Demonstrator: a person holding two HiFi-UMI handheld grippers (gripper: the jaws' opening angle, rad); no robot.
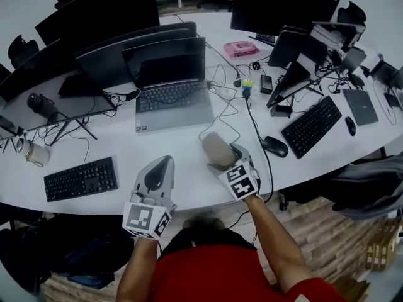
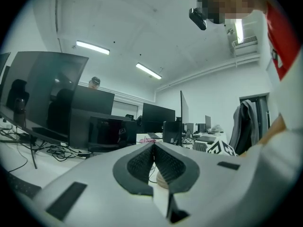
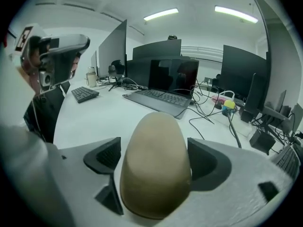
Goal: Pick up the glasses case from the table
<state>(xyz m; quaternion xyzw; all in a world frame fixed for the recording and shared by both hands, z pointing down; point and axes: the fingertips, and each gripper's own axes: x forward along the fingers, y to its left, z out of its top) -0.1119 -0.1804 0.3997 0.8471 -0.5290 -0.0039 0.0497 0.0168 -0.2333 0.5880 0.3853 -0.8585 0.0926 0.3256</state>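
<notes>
Left gripper (image 1: 167, 162): jaws closed together, nothing between, held level in front of the torso. Left forearm (image 1: 135, 266) bare, reaching forward. Right gripper (image 1: 221, 155): tilted downward, jaws spread wide on either side of the glasses case (image 3: 154, 164), pads not pressing on it. Right forearm (image 1: 277, 238) bare, extended forward. The two grippers sit side by side, apart.

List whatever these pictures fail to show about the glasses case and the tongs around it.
- Underside of the glasses case: right gripper view, hidden by the right tongs' own body, so contact with the table is unclear.
- Case's near end: head view, covered by the right tongs.
- Pad contact on its right flank: right gripper view, the case's bulge hides it.
- Pink item far across the table: head view, too small to identify.
</notes>
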